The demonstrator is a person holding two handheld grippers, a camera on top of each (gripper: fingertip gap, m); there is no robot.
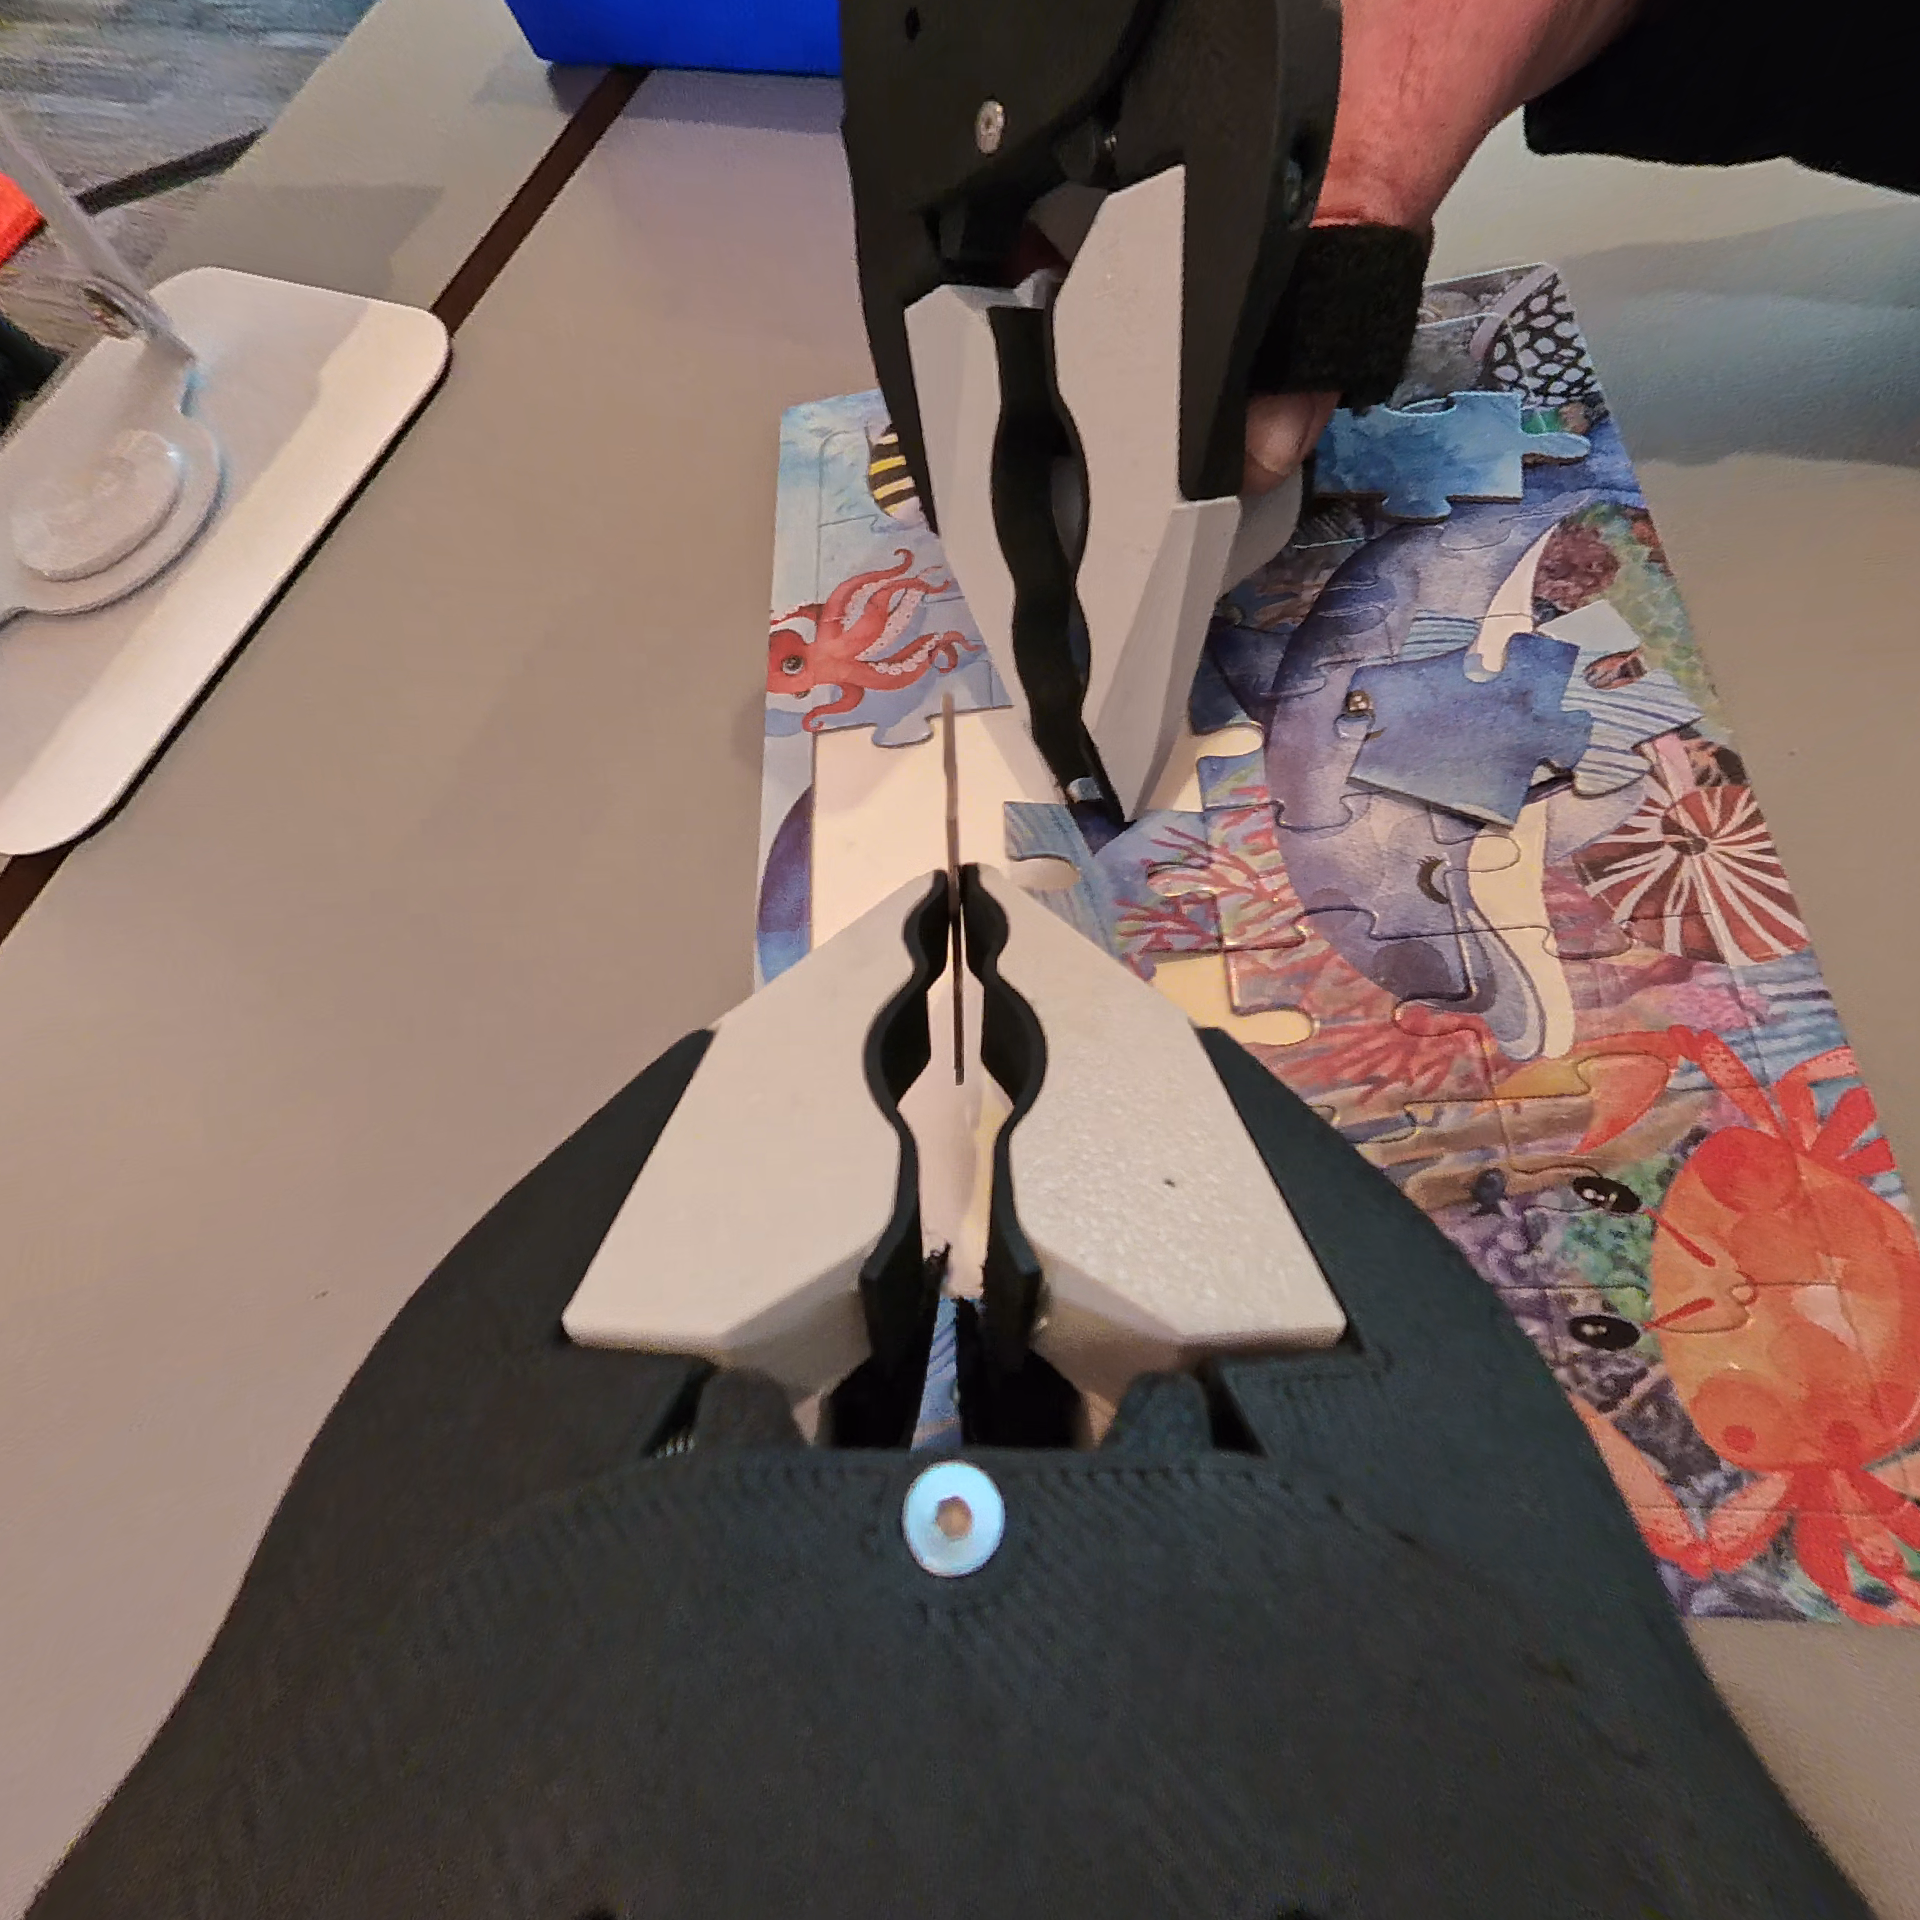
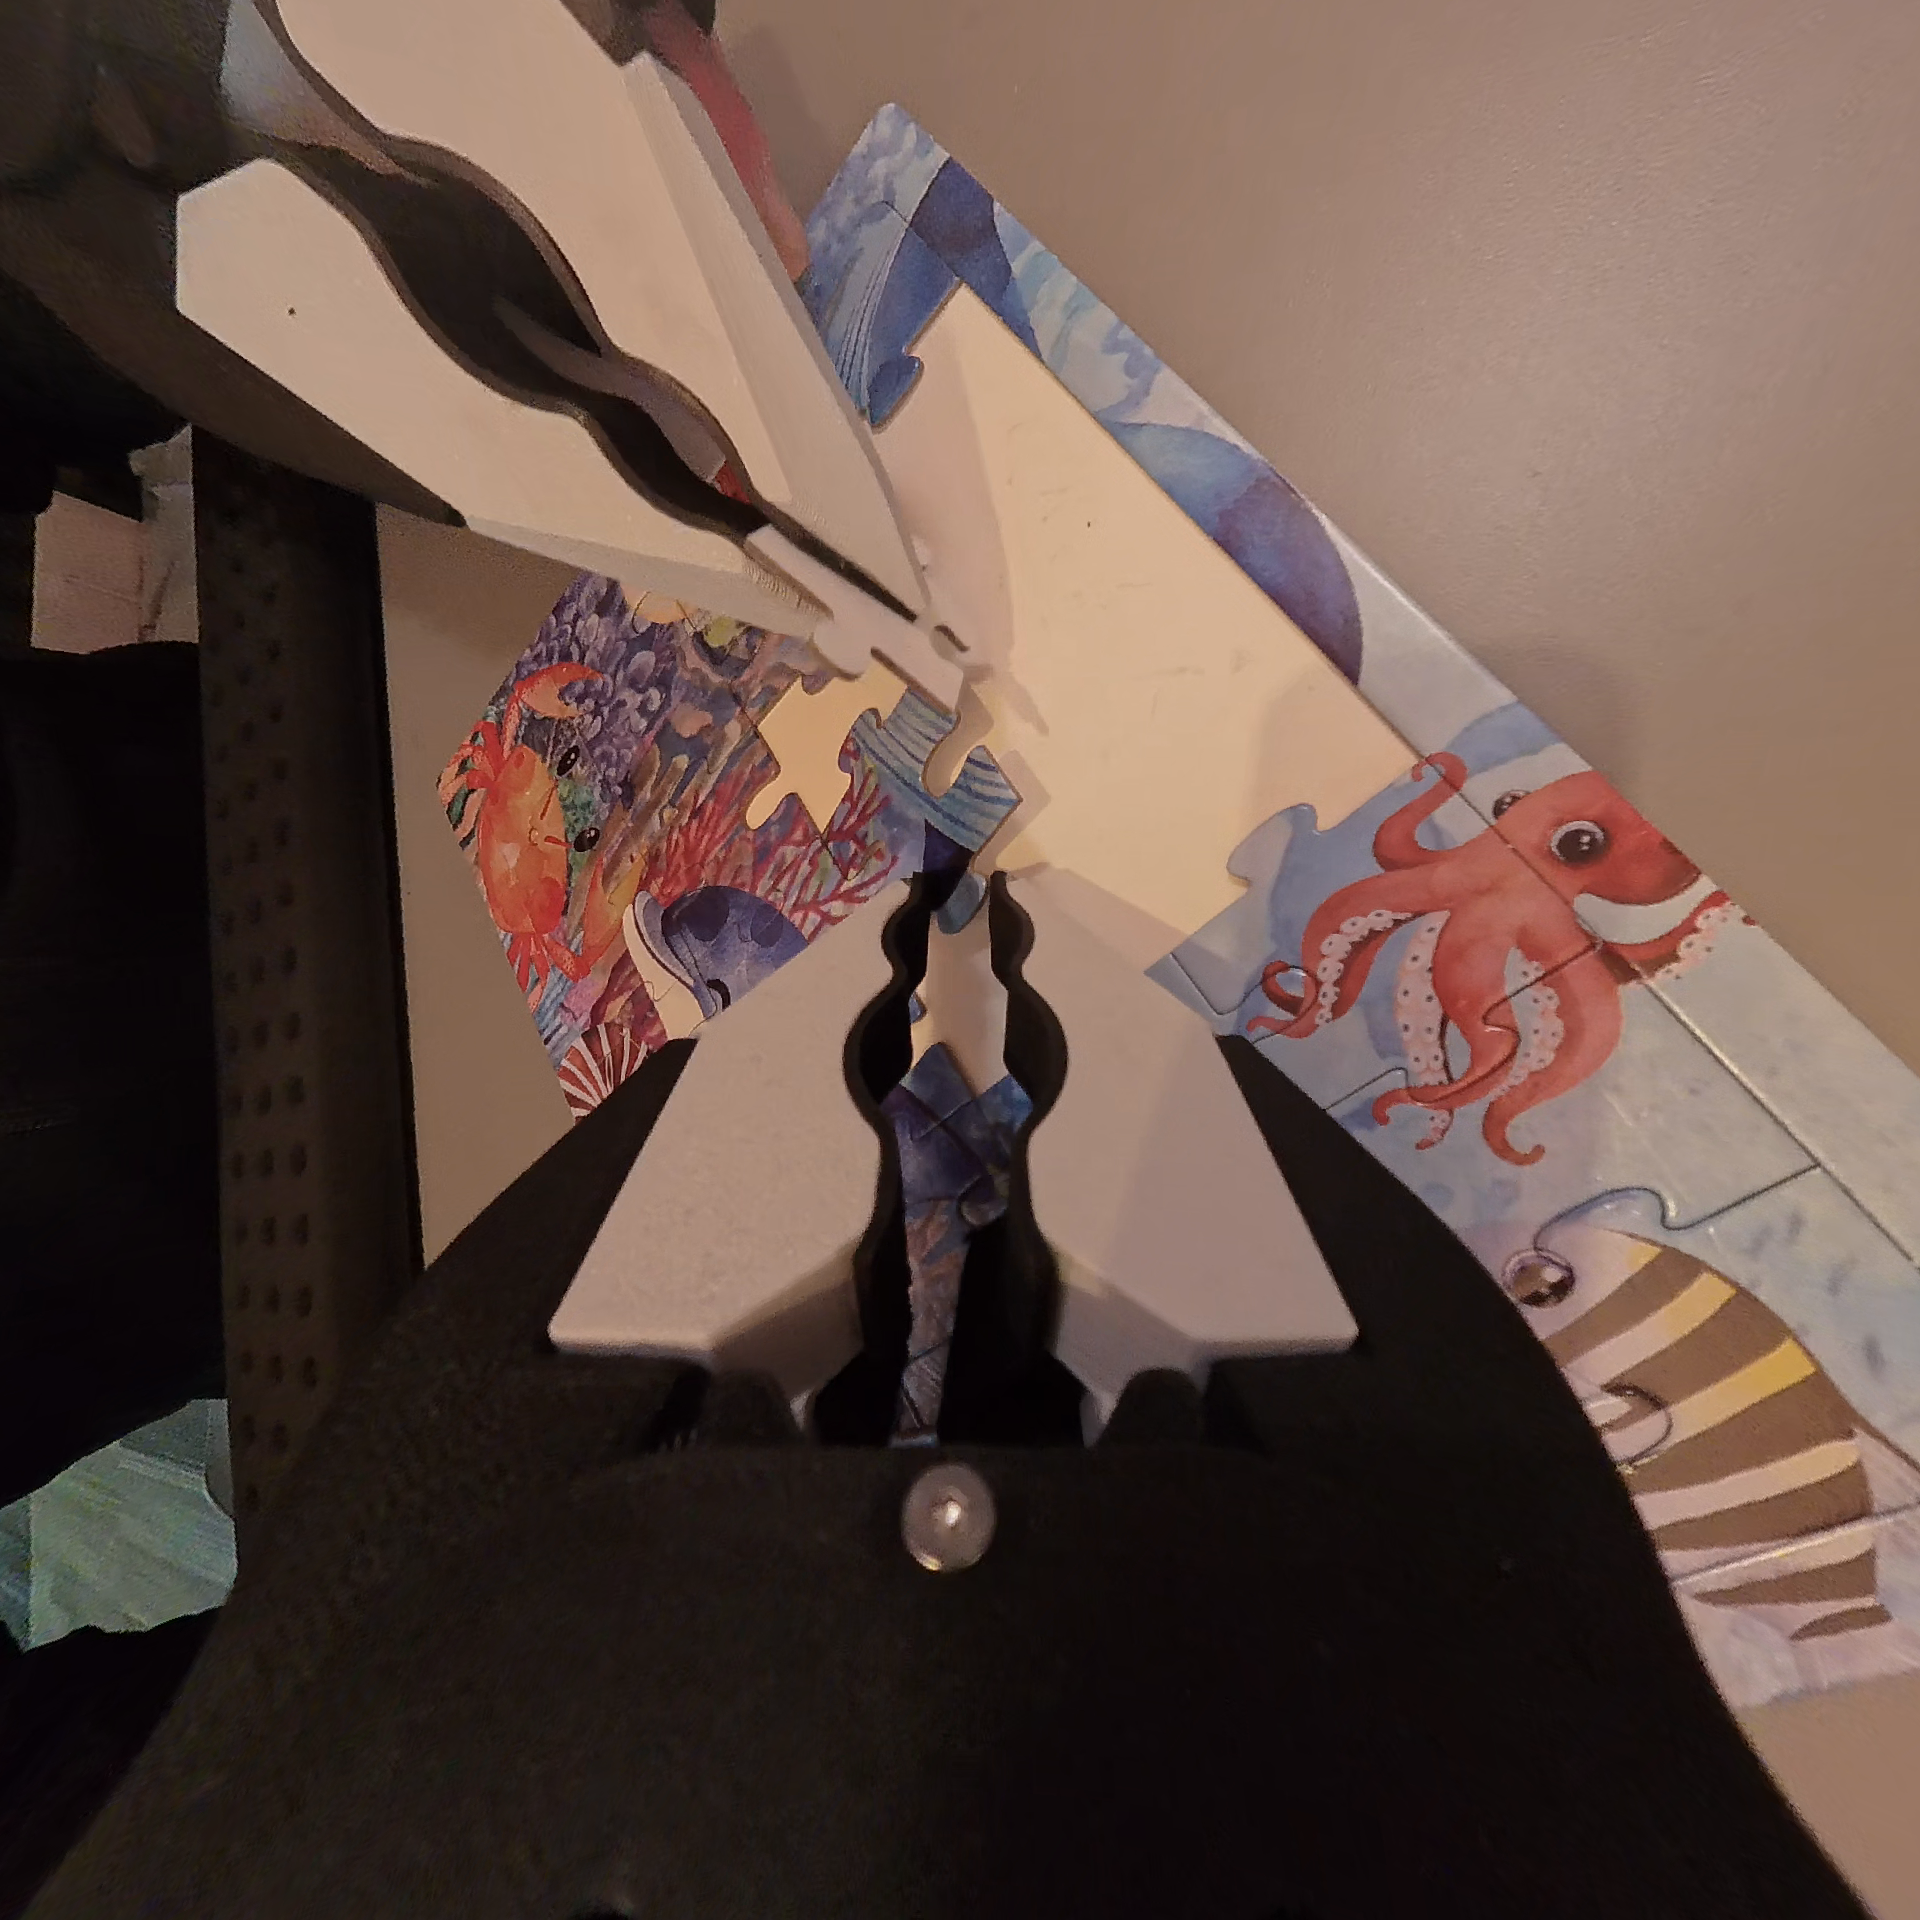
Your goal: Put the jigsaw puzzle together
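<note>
Puzzle piece (image 1: pixel 954 894) edge-on (upright) inside left claw (image 1: pixel 958 883)

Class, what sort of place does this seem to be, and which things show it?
Probably an indoor work table: a plain grey tabletop, a colourful sea-creature jigsaw puzzle and a blue plastic bin.

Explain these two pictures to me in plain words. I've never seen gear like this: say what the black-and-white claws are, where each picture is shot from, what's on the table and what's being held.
The claws are hand-held two-finger grippers; a person squeezes one in each hand. Each picture comes from a camera on one gripper, looking along its fingers.

In the left view, the left gripper is shut on a thin puzzle piece held edge-on. The right gripper, in the person's hand, points down at the jigsaw puzzle.

In the right view, the right gripper is narrowly open just above the puzzle, holding nothing.

The puzzle lies half finished on a grey table, with a bare cream gap beside the red octopus.
</note>
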